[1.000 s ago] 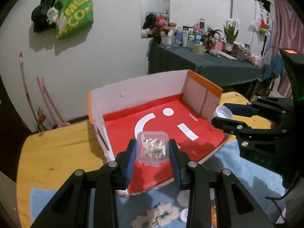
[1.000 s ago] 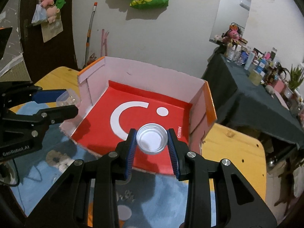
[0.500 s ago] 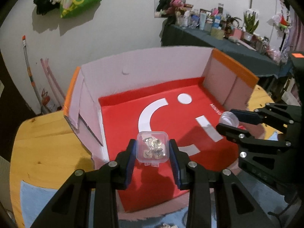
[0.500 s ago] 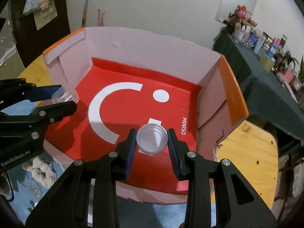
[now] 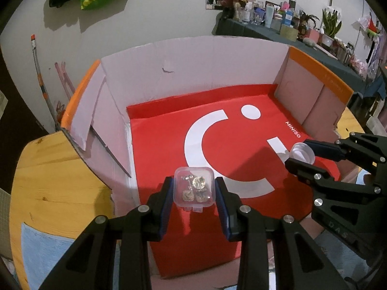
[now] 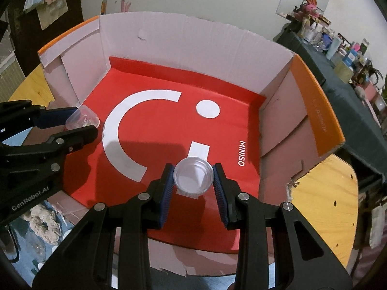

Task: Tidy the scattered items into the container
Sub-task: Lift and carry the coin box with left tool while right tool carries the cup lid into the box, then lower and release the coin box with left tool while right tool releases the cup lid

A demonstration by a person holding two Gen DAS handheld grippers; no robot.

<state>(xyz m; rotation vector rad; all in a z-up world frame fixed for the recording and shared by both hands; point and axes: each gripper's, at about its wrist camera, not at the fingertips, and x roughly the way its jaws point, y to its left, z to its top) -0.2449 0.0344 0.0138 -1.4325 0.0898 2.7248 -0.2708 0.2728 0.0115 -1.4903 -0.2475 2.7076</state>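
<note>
Now both loads hang over the open cardboard box (image 5: 200,55), above its red liner. The left hand-held gripper (image 5: 194,191) pinches a small clear square case (image 5: 194,188) with metal trinkets inside; the right hand-held gripper (image 6: 193,178) pinches a round clear dish (image 6: 193,177) by its rim. Neither looks to touch the floor yet, so letting go here could make the hard plastic bounce, roll or pop open and spill. The 2 grippers sit near each other, so a sideways drift might knock them together.
</note>
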